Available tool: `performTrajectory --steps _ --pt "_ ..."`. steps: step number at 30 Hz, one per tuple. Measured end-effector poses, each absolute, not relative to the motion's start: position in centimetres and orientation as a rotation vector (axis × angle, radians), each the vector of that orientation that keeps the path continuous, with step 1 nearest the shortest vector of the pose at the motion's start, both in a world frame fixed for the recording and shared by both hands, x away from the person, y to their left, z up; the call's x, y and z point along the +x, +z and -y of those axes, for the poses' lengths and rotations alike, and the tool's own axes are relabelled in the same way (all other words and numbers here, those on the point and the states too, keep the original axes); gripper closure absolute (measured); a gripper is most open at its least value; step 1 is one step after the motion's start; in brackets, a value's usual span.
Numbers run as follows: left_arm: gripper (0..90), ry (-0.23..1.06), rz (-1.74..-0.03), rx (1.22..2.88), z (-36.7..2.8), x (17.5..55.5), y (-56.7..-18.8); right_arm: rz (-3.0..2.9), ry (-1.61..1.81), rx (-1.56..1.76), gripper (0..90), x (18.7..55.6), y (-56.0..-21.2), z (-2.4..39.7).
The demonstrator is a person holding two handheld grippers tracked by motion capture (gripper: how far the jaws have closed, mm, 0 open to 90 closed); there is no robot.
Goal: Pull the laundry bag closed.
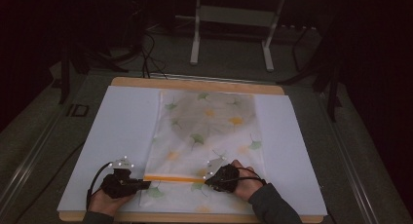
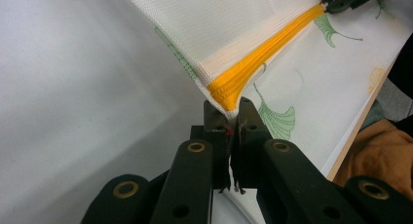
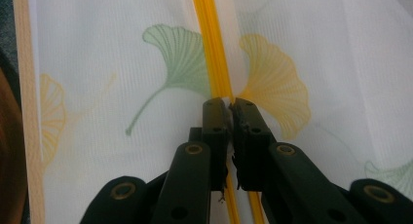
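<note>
A white mesh bag (image 1: pixel 209 131) printed with green and yellow ginkgo leaves lies flat on a white sheet (image 1: pixel 122 131). An orange zipper (image 1: pixel 170 177) runs across its near end. My left gripper (image 1: pixel 146 185) is shut on the zipper's left end at the bag's edge, and in the left gripper view the pinched corner (image 2: pixel 233 109) is lifted slightly. My right gripper (image 1: pixel 207 181) is shut on the zipper further right. In the right gripper view its jaws meet on the orange zipper (image 3: pixel 209 39), which runs straight away from the gripper (image 3: pixel 230 104). Whatever sits between those jaws is hidden.
The white sheet covers a wooden table whose far edge (image 1: pixel 195 83) shows as a tan strip. A white metal stand (image 1: pixel 229 19) rises from the floor behind the table. Cables lie on the dark floor (image 1: pixel 151 58). An orange sleeve (image 2: pixel 375 156) is near the table's front edge.
</note>
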State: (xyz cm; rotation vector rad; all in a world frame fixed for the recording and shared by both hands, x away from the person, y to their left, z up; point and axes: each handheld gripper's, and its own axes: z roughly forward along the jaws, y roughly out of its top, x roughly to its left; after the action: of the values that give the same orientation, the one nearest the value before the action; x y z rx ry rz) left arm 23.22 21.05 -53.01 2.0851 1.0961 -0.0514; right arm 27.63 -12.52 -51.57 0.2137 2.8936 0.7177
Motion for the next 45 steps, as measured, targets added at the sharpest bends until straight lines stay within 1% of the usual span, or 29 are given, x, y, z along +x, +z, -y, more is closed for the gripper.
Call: performTrajectory --steps 45 --pt "86.7 -0.053 -1.100 2.081 -21.2 23.2 -53.0 -2.868 0.696 0.310 84.8 27.6 -51.4 16.8"
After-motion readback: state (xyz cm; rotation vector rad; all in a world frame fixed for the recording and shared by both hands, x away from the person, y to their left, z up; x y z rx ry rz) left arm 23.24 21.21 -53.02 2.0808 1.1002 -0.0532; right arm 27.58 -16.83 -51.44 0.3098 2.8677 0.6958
